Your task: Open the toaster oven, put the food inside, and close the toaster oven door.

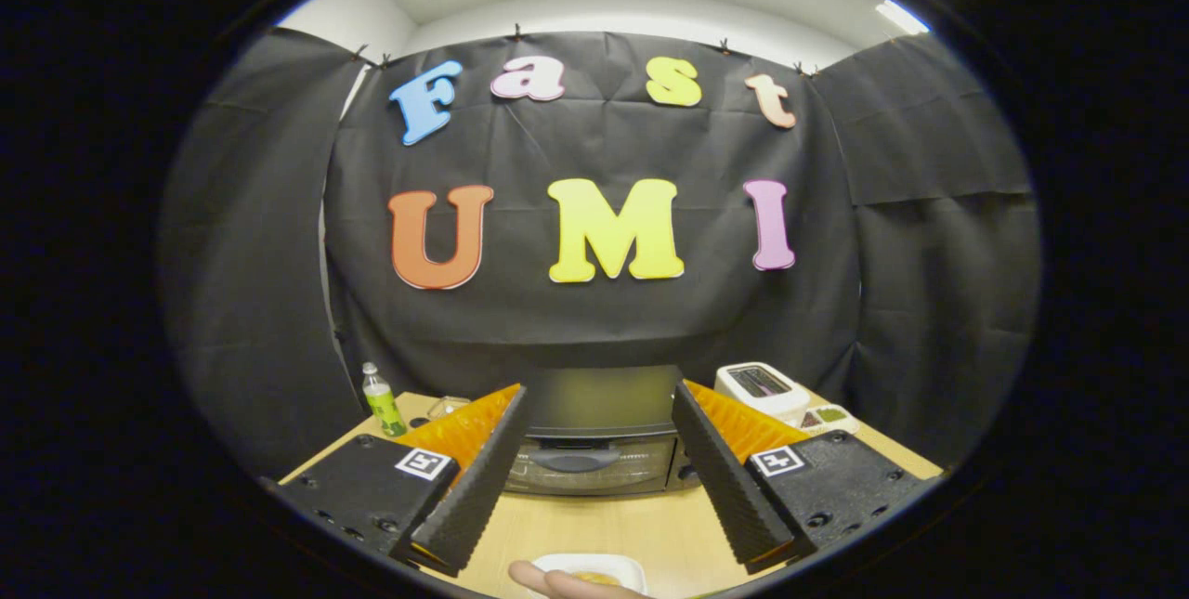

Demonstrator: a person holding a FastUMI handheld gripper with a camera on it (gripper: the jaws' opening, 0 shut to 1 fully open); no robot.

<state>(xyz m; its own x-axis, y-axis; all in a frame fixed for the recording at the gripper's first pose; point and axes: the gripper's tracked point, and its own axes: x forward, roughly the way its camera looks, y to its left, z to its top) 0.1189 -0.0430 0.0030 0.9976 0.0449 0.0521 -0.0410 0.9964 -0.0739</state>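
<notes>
Below open fingers (599, 478): food (596, 578) in dish (624, 564)

Gripper (599, 478): two long black fingers (478, 478), inner faces ribbed in fine ridges, tips squared. Orange ridged plastic backs each finger on outer side, showing at far ends. Near end of each finger joins chunky black block with rounded corners; several recessed screw holes along block tops. Small white square tag with black pattern on each block, left (426, 463) and right (777, 461).
</notes>
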